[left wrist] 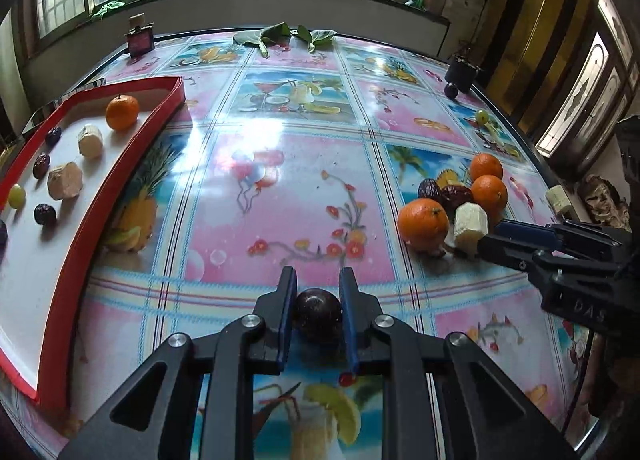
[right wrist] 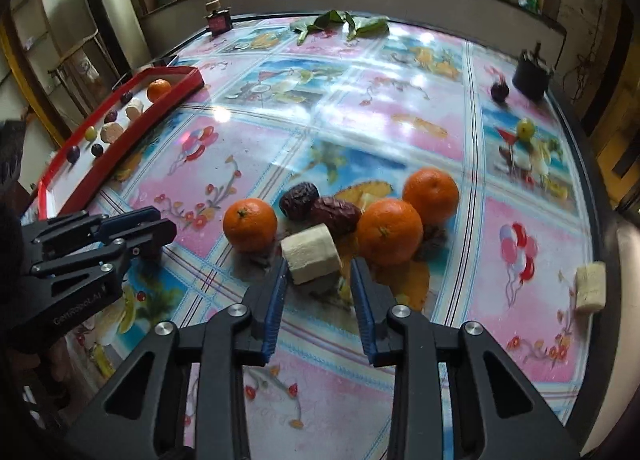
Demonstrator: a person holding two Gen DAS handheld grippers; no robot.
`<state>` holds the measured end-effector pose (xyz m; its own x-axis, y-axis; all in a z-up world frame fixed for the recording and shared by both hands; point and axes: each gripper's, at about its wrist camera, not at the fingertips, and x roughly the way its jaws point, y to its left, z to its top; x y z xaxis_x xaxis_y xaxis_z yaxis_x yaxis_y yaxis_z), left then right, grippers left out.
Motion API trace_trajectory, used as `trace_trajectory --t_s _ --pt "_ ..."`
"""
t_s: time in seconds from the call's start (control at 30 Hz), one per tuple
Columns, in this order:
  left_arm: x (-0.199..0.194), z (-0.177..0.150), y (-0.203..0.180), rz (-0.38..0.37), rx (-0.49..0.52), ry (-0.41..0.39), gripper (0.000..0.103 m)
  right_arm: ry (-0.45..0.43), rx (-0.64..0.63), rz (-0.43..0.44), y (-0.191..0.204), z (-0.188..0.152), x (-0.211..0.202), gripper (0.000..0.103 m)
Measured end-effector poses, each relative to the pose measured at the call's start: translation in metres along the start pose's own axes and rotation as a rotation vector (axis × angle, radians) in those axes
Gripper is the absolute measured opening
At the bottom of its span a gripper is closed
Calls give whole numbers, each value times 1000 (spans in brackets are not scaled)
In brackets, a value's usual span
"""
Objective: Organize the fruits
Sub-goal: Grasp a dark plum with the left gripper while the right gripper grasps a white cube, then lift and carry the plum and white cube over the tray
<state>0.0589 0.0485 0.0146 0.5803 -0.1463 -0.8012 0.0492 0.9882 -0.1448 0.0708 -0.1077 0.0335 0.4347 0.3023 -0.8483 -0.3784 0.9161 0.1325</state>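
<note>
- Carrying the dark round fruit [left wrist: 318, 314] leftward to the red-rimmed tray [left wrist: 120, 164] looks like the step in hand; the tray sits at the worktop's [left wrist: 280, 164] left edge and already holds an orange, pale chunks, dark fruits and a green grape.
- To do it well, I would lift the fruit clear of the red rim, keep the pinch gentle so the skin is not bruised, and set it on a bare patch so it does not roll into its neighbours.
- The left hand-held gripper [left wrist: 318, 280] is nearly pressed together, pinching that dark fruit between its blue pads.
- The right hand-held gripper [right wrist: 320, 272] is narrowly spread around the pale cut chunk [right wrist: 311, 254]; the left pad touches it, while the right seems just apart, so I judge it not yet pinched.
- That chunk lies in the pile right of centre, against the oranges [right wrist: 389, 231] and dates [right wrist: 335, 211]; squaring both pads on its flat sides would help.
</note>
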Motion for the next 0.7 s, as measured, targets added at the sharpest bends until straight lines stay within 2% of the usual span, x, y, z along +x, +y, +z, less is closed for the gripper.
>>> trace_trajectory --t_s 0.17,0.3,0.47,0.5,0.53,0.63,0.7 --pt "0 -1 2 -9 -7 7 21 1 13 15 3 1 6 34" --pt "0 0 4 -19 -15 16 23 -1 -18 31 17 9 15 47" --pt "0 0 9 -50 -31 26 23 12 5 68 20 18 25 52" --pt "0 1 9 -53 -32 28 23 7 9 90 19 18 25 58" --pt "0 1 10 -57 -31 29 23 11 7 91 18 18 26 58" --pt "1 1 10 -60 -22 23 23 27 -18 14 24 21 28 57" --pt "-1 -2 8 -49 -12 9 22 33 -82 -79 33 20 30 43"
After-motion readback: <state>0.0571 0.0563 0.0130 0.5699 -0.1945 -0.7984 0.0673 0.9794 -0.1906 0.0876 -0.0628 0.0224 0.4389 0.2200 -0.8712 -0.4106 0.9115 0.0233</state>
